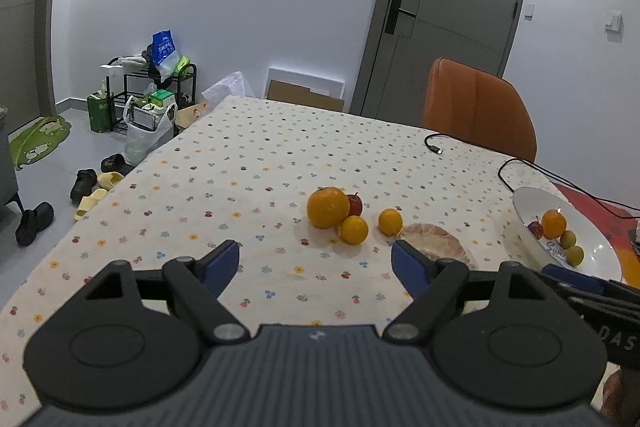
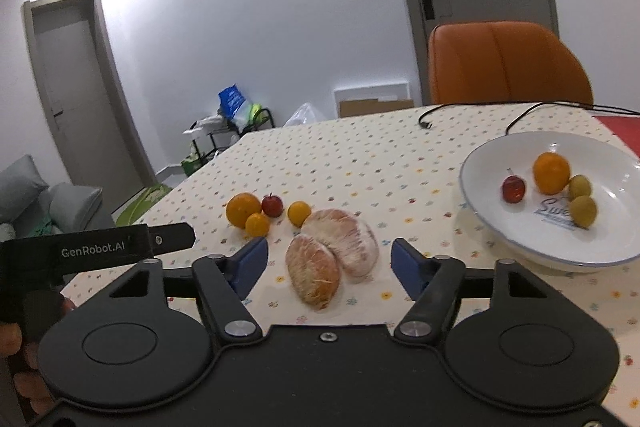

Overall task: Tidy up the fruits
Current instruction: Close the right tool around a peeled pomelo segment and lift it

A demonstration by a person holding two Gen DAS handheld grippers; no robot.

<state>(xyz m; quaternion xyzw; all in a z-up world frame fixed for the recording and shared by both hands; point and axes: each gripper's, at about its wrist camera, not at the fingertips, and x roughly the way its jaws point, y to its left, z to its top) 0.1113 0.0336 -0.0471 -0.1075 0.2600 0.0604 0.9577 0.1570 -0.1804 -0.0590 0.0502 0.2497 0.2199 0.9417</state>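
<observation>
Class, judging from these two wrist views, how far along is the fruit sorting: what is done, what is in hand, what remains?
Done: the white bowl already holds an orange, a small red fruit and two yellowish-green fruits. In hand: nothing; the left gripper and right gripper are both open and empty. Left on the tablecloth: a large orange, a red fruit, two small oranges and two peeled pomelo pieces.

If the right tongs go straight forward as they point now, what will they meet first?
Most likely the two peeled pomelo segments lying on the tablecloth, between the open right tongs and just ahead. Depth is unclear, so the tongs may pass slightly above them.
</observation>
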